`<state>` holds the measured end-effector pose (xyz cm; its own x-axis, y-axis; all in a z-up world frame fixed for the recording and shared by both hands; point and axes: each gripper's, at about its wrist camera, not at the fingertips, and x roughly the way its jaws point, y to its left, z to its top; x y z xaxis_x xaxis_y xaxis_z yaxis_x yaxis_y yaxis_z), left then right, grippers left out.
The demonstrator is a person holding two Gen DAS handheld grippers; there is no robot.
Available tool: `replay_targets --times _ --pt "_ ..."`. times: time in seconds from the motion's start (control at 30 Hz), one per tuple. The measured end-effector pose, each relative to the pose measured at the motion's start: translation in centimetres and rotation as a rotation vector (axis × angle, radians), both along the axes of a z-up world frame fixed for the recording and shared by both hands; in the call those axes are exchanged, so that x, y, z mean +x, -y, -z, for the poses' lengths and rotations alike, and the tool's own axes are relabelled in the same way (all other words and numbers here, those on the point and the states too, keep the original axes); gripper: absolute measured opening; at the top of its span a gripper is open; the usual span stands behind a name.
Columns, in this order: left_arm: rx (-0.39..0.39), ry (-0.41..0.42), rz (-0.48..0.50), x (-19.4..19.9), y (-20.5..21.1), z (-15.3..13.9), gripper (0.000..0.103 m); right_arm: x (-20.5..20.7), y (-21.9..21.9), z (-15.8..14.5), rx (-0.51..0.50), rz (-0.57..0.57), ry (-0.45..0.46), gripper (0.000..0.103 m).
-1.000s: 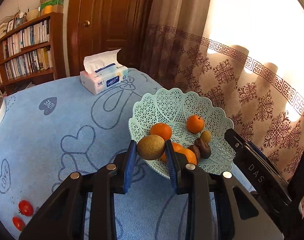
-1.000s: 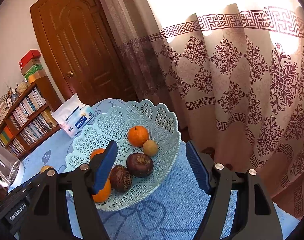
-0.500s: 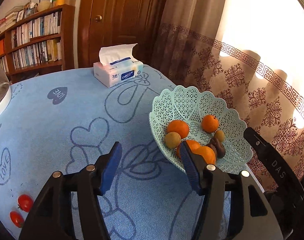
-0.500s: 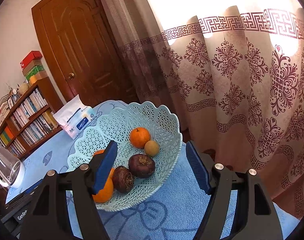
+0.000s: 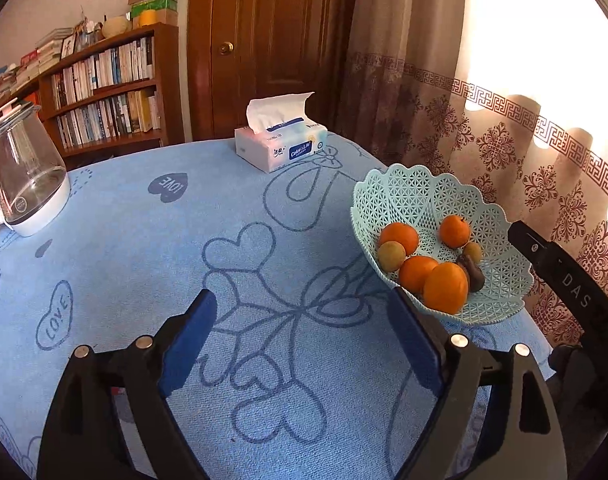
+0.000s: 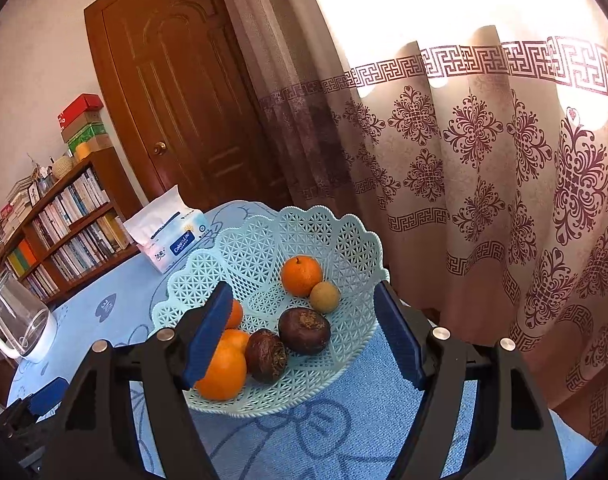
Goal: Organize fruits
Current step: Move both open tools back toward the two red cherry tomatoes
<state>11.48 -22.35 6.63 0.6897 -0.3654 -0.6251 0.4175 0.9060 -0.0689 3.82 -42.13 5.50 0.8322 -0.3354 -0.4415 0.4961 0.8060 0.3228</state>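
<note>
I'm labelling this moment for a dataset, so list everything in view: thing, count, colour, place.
basket: one, pale mint lattice, near the table's curtain-side edge
oranges: four, orange, in the basket
small round fruits: two, tan-green, in the basket
dark fruits: two, brown-purple, in the basket
tablecloth: one, blue with heart drawings, covers the table
tissue pack: one, white and blue, far side of the table
kettle: one, clear glass on a white base, table's bookshelf side
bookshelf: one, brown, beside the door
door: one, brown, shut
curtain: one, beige with maroon pattern
left gripper: black, blue pads, open, empty
right gripper: black, blue pads, open, empty, at the basket
</note>
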Motion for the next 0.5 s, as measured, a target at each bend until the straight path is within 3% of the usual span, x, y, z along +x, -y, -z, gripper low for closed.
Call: replay_targets --times 0.27,0.5 --pt "0.001 0.034 -0.039 -1.3 -2.4 -0.6 0.087 0.4 -2.3 -0.5 -0.081 -0.080 0.013 0.080" --pt "-0.008 0.064 -0.102 -2.1 -5.7 -1.2 0.089 0.7 -3.1 -0.4 -0.091 -0.128 0.008 0.084"
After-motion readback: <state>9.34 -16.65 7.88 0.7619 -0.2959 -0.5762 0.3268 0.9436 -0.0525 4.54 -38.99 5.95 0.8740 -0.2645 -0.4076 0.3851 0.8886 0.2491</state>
